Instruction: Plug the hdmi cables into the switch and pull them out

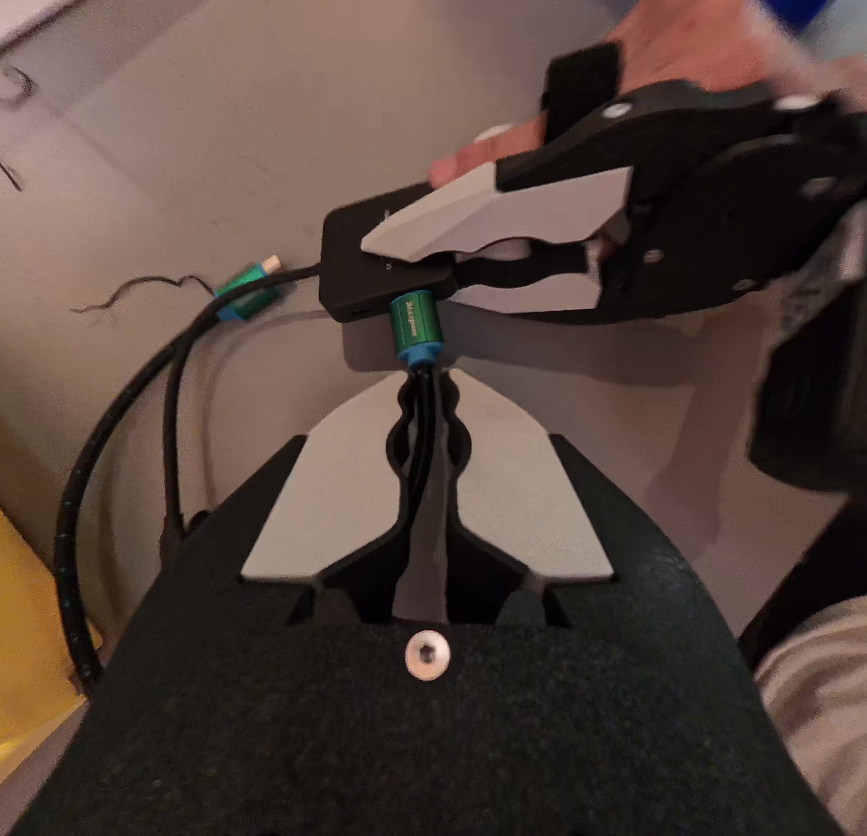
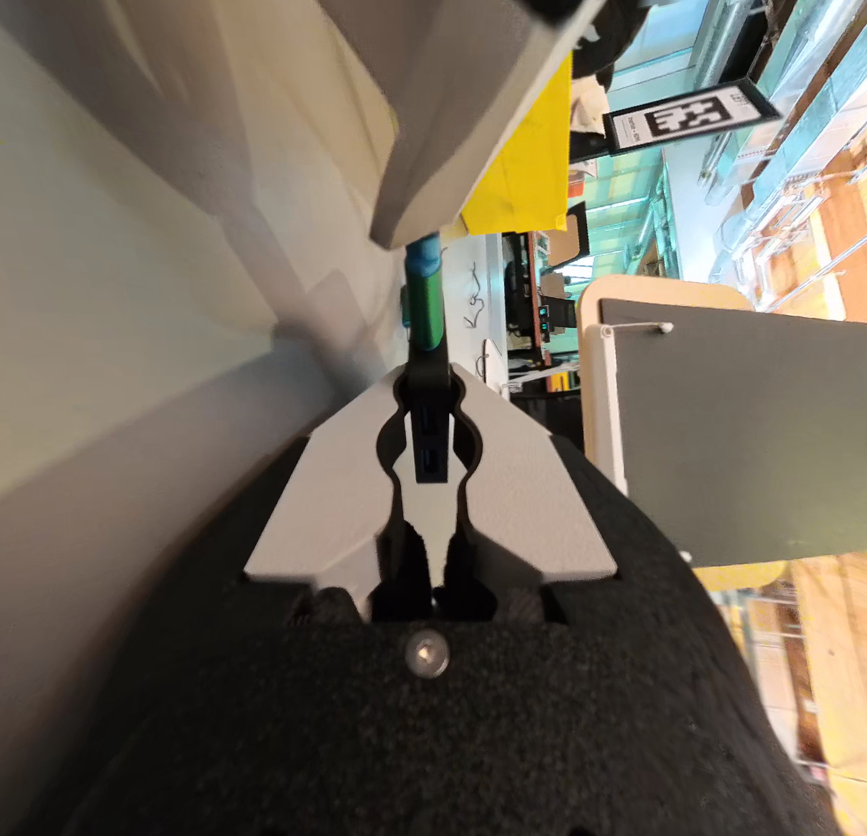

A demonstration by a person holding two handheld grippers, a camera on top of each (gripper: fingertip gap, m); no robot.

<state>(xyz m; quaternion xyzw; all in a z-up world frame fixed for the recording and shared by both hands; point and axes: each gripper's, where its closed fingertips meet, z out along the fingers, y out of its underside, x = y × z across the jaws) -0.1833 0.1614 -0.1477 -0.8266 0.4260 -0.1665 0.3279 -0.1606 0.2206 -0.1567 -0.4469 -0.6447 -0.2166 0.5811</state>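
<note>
A flat black switch (image 1: 356, 250) is held above the grey table. My right gripper (image 1: 413, 269) comes in from the right and is shut on the switch; in the right wrist view the switch (image 2: 429, 438) sits edge-on between my right gripper's (image 2: 427, 382) fingers. A green HDMI plug with a blue collar (image 1: 415, 325) is seated in the switch's near edge; it also shows in the right wrist view (image 2: 424, 306). My left gripper (image 1: 424, 382) is shut on the black cable (image 1: 420, 438) just behind that plug. A second green plug (image 1: 248, 292) lies loose on the table to the left.
Black braided cables (image 1: 117, 410) loop over the grey table (image 1: 187, 156) at the left. A yellow object (image 1: 28, 626) lies at the lower left edge. A person's hand (image 1: 680, 48) holds the right gripper. A white-framed dark board (image 2: 727, 438) and shelves show behind.
</note>
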